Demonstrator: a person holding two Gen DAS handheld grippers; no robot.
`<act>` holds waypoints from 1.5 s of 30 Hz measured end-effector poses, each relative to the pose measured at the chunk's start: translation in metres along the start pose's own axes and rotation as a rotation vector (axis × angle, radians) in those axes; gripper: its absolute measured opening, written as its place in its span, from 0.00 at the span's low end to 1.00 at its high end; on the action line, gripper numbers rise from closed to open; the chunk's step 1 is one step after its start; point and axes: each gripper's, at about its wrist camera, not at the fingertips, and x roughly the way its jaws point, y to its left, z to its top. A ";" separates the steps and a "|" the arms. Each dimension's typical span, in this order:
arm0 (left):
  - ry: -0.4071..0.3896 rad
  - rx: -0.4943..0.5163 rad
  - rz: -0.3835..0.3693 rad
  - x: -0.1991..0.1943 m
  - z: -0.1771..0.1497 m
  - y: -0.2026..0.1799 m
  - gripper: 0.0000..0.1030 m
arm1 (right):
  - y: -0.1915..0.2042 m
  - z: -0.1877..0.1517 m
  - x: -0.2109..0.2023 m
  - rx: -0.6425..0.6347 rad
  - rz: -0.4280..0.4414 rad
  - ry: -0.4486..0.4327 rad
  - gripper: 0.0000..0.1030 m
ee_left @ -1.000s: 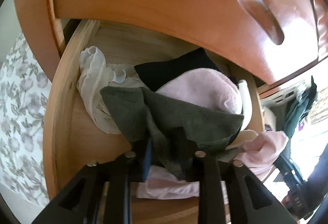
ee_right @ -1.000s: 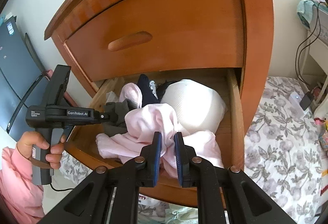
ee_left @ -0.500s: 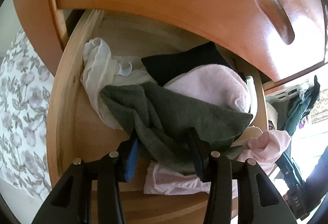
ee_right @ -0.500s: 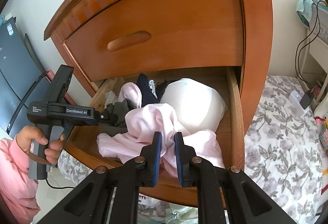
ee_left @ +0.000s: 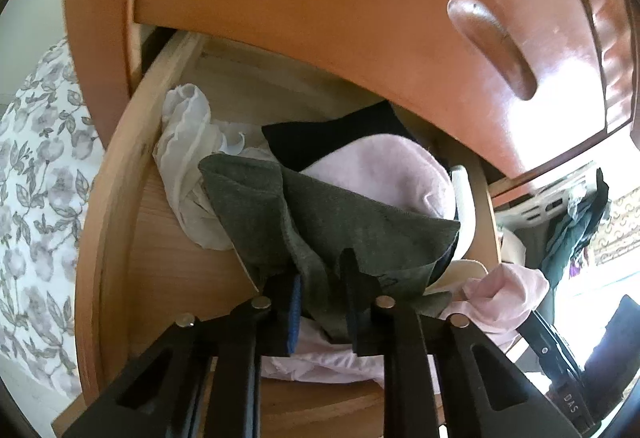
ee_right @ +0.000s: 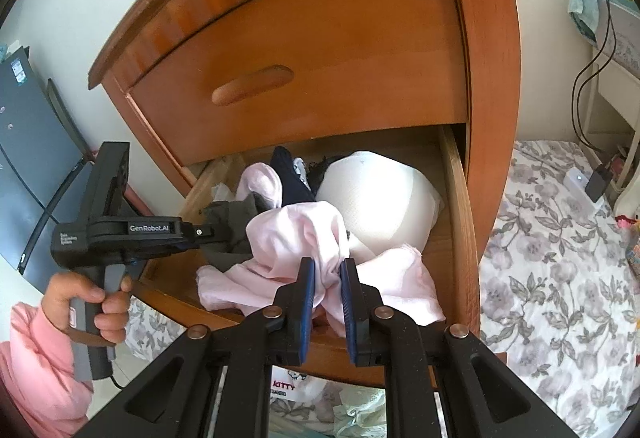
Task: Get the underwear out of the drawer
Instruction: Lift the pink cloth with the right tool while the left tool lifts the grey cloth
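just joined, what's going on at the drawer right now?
A person is working both handheld grippers in the open lower drawer of a wooden dresser. The left gripper has just closed its jaws on a grey-green garment with the fabric bunched between them. The right gripper is clamped on a pale pink garment at the drawer's front. Both pieces are still in the drawer with the rest of the pile, so nothing is out yet.
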 end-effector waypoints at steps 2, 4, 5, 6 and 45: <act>-0.025 -0.015 0.001 -0.005 -0.004 0.002 0.11 | 0.001 -0.001 -0.002 0.001 -0.004 -0.014 0.07; -0.049 -0.019 -0.004 -0.012 -0.009 0.004 0.10 | 0.000 -0.002 -0.007 0.007 -0.006 -0.034 0.05; -0.064 -0.017 -0.005 -0.015 -0.011 0.004 0.10 | -0.001 -0.002 -0.009 0.009 -0.007 -0.041 0.05; -0.073 -0.012 -0.006 -0.014 -0.009 0.004 0.10 | -0.002 -0.001 -0.011 0.011 -0.008 -0.045 0.05; -0.107 0.029 0.032 -0.013 -0.013 0.008 0.09 | 0.004 0.000 0.015 0.039 -0.082 -0.026 0.13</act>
